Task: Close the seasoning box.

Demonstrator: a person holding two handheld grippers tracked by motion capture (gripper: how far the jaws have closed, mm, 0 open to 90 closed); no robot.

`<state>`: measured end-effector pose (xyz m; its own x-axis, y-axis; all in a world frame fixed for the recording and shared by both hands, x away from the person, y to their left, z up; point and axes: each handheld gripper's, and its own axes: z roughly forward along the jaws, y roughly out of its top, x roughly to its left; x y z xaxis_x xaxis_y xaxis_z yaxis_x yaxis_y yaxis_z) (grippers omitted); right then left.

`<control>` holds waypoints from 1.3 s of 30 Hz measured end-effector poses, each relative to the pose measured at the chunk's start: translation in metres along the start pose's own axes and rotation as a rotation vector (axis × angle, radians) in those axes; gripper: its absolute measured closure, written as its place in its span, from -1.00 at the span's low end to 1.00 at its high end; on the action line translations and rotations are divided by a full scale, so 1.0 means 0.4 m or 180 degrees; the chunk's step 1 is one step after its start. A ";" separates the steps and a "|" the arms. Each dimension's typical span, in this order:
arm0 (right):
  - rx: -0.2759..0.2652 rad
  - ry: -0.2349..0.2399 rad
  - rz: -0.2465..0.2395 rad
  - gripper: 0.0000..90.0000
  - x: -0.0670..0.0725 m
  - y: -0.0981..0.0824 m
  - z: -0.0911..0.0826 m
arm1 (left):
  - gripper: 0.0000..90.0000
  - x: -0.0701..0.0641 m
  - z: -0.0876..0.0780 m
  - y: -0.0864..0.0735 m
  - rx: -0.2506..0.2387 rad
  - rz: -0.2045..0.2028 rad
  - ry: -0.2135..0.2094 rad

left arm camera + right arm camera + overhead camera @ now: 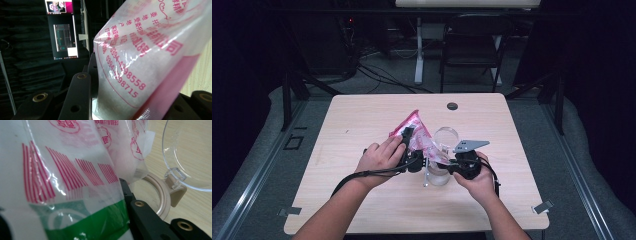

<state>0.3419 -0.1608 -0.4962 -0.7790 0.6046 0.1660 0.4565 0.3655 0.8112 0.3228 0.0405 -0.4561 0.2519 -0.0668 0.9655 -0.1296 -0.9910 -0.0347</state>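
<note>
A pink and clear plastic bag (414,131) printed in red hangs above the table between both hands. White powder shows inside the bag (150,57) in the left gripper view. My left gripper (411,142) is shut on the bag's left side, its black jaws (135,100) pressing on the film. My right gripper (443,162) is shut on the bag's lower right, where a green band (72,225) crosses the film. Just below stands a clear jar (438,176) with a beige rim (162,195). Its clear hinged lid (190,157) is swung open.
The wooden table (362,120) has a black round grommet (452,106) near its far edge. Behind the table stand a dark folding chair (472,45) and a white post. A lit monitor (63,37) hangs in the dark background.
</note>
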 end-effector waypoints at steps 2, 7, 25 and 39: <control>-0.0001 -0.0004 0.0003 1.00 -0.001 0.000 0.000 | 0.55 0.000 -0.001 0.001 0.0002 0.0010 0.0000; -0.0015 -0.0014 0.0017 1.00 -0.001 -0.001 0.002 | 0.55 0.000 -0.004 0.001 -0.0007 -0.0001 -0.0010; -0.0012 -0.0028 0.0034 1.00 -0.006 -0.004 0.004 | 0.54 0.003 -0.016 0.007 -0.0052 0.0022 0.0046; -0.0029 -0.0031 0.0061 1.00 -0.011 -0.005 0.001 | 0.54 0.003 -0.020 0.013 -0.0080 0.0027 0.0075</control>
<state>0.3445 -0.1639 -0.4985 -0.7659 0.6184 0.1760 0.4674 0.3475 0.8129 0.3149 0.0361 -0.4529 0.2282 -0.0721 0.9709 -0.1557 -0.9871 -0.0367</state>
